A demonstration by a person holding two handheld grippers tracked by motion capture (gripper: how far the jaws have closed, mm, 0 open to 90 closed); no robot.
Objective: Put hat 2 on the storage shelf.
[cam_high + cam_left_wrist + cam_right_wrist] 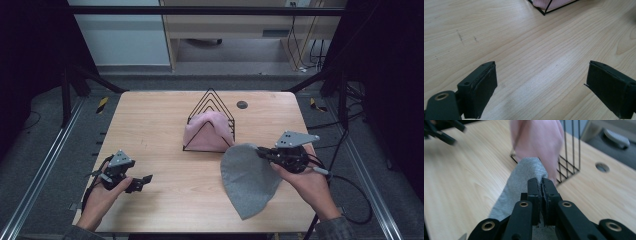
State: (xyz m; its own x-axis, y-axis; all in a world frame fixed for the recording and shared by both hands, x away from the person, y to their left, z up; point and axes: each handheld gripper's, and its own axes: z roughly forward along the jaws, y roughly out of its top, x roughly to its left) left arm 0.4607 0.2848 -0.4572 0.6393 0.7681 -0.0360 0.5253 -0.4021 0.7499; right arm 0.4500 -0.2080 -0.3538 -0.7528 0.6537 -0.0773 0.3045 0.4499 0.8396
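A grey cloth [248,177] hangs from my right gripper [261,152], lifted off the wooden table at the right; its lower end trails to the front edge. In the right gripper view the jaws are shut on the grey cloth [524,177], pinching its edge. A pink cloth [207,131] is draped over a black wire rack [210,102] at the table's middle; the pink cloth [537,140] stands just beyond my right gripper [541,183]. My left gripper [142,181] rests low at the front left, open, with bare wood between its jaws [541,82].
The table [150,125] has a round cable hole [242,104] at the back right. A corner of the wire rack [549,8] lies ahead of the left gripper. Black frame bars and cables surround the table.
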